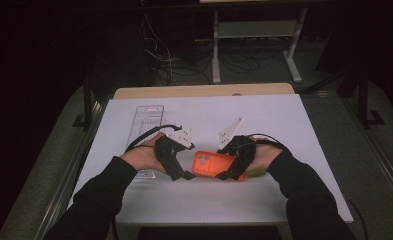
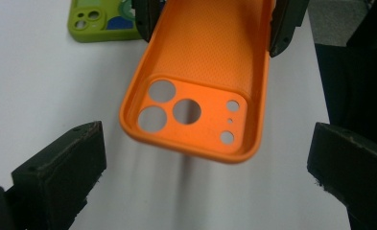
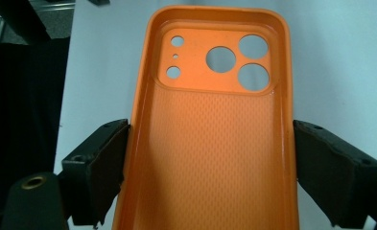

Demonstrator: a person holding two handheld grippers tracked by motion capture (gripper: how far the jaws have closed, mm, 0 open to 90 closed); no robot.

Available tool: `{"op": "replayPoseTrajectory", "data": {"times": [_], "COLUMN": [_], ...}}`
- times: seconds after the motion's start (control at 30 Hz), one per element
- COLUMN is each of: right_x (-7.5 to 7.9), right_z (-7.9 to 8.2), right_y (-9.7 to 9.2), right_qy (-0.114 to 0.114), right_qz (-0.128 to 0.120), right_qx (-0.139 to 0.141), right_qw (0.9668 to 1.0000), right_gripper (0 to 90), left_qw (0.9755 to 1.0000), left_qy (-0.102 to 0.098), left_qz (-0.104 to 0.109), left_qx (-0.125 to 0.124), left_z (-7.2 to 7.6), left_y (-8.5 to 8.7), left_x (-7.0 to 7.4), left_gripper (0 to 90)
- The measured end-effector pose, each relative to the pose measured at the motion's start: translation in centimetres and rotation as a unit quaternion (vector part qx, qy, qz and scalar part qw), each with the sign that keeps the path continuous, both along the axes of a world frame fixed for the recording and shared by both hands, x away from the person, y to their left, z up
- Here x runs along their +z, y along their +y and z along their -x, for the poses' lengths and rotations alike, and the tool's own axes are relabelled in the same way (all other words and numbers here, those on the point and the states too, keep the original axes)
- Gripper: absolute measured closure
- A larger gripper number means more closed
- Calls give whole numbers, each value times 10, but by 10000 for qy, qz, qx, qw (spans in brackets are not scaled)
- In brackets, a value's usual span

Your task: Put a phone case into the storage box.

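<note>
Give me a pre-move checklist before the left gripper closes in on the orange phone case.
1. Right gripper clamps the orange phone case across its long sides: ok.
2. Left gripper open, nothing between its jaws: ok.
3. Case's camera-cutout end faces the left gripper and hangs free: ok.
4. Case lifted off the white table: ok, shadow beneath it.
5. Green phone case lies apart, out of the way: ok.
6. Firmness of the right grip: cannot tell.

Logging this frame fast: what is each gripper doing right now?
Left gripper: open, holding nothing, its jaws apart short of the orange phone case.
Right gripper: closed on the orange phone case, across its long sides.
</note>
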State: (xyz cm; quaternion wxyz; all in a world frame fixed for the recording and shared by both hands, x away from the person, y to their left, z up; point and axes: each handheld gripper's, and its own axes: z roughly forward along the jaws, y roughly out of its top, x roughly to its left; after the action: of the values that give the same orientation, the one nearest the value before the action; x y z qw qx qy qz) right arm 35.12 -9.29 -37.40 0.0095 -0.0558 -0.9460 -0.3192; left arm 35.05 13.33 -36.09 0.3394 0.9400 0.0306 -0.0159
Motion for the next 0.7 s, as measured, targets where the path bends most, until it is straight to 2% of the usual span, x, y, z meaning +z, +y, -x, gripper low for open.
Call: {"op": "replayPoseTrajectory", "data": {"times": [0.03, 0.13, 0.37, 0.5, 0.7], "right_x": [0, 0, 3, 4, 4], "right_z": [0, 3, 6, 7, 8], "right_y": [1, 5, 9, 8, 10], "right_qy": [-5, -30, -40, -65, -43], "right_qz": [6, 10, -45, -64, -96], "right_qx": [26, 117, 192, 210, 239], "right_qw": [10000, 9999, 9998, 9997, 9997], "right_gripper": [147, 147, 147, 147, 147], "left_qw": [10000, 9999, 9990, 9989, 9989], "left_qy": [-39, 22, 78, 107, 61], "left_qz": [0, -63, -322, -322, -295], "left_qx": [-60, -109, -313, -314, -357], "left_z": [-1, -1, 0, 0, -1], "left_y": [-2, -9, -22, -24, -25], "left_x": [-1, -5, -15, -17, -16], "left_gripper": [0, 0, 0, 0, 63]}}
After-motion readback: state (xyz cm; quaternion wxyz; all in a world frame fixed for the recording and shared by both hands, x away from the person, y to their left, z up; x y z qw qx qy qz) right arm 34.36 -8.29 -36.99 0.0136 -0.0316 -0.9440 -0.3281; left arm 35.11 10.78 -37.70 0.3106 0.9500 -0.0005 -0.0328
